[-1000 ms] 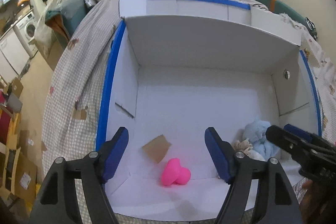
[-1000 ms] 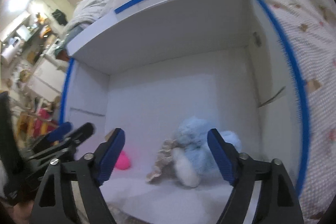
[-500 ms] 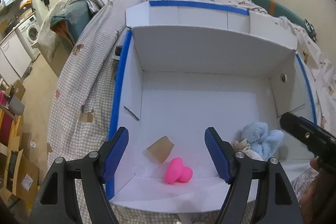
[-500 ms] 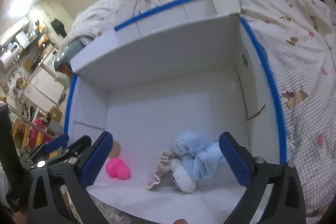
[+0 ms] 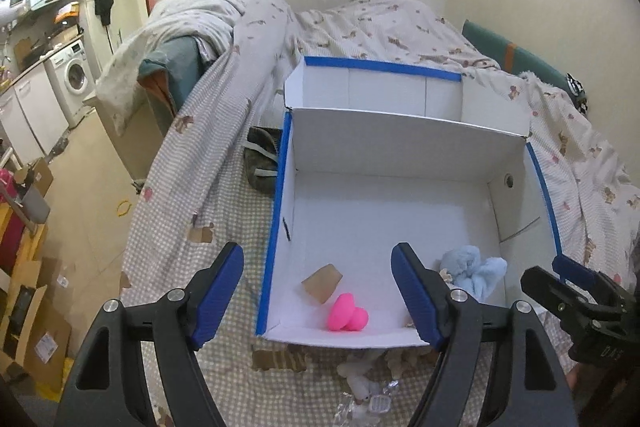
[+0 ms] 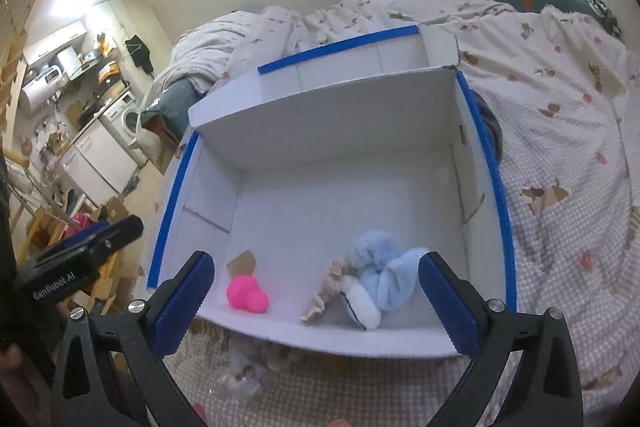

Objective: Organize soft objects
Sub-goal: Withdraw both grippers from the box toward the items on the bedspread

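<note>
Checked, bear-printed bedding [image 5: 224, 211] carries a white cardboard box with blue-taped edges [image 5: 280, 187]. At left, the left claw [image 5: 318, 297] hangs tilted downward before the box, jaws spread and empty; the bright pink rounded soft toy [image 5: 346, 313] lies inside by the near wall, beyond its fingertips. Rightward, the pale blue plush toy [image 6: 380, 275] rests beyond the right claw [image 6: 316, 301], whose jaws gape wide, empty.

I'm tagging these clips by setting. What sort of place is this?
Most likely a small studio flat, with bedroom and kitchen sharing one room: a bed under a teddy-print duvet, where the white cardboard box sits, and a washing machine beside cabinets.
</note>
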Tool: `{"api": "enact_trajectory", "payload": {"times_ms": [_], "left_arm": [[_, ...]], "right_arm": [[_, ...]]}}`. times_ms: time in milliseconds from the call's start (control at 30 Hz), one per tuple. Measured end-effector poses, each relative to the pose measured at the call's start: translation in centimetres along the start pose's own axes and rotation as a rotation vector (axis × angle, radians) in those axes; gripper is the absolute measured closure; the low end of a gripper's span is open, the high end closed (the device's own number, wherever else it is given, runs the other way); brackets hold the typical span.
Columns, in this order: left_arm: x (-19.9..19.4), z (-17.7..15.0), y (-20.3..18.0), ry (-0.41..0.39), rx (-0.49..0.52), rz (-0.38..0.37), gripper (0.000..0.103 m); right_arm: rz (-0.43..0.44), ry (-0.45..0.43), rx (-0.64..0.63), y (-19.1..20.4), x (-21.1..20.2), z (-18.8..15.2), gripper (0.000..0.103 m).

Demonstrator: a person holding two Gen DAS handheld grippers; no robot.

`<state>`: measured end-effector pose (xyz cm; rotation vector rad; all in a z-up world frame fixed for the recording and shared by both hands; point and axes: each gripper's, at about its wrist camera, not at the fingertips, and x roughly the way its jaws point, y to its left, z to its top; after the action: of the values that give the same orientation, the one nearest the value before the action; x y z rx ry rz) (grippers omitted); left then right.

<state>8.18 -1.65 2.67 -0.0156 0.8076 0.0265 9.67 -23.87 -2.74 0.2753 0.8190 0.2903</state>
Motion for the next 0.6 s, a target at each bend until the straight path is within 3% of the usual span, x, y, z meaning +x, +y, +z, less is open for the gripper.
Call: {"api": "enact_trajectory", "payload": {"times_ms": [167, 300, 400, 600], "left_arm": [[-0.7, -1.4, 1.0, 0.021, -0.011, 0.062, 0.029], [-0.8, -2.8, 2.1, 0.058, -0.042, 0.065, 0.029], [-1.2, -3.6, 2.4, 0.059, -0.048, 0.074, 0.029], [-2.3, -3.9, 2.1, 0.024, -0.008, 0.12, 0.029]], "right_arm": [[-0.032, -0.034, -0.023, 0.2, -1.2, -1.1, 0.0], [0.004, -0.038, -0.018, 0.0, -2.0, -1.6, 0.0], [-0.027, -0.039, -0.046, 0.4, -2.4, -2.2, 0.0], [-0.017, 0.056, -0.036, 1.0, -1.5, -3.7, 0.0]]}}
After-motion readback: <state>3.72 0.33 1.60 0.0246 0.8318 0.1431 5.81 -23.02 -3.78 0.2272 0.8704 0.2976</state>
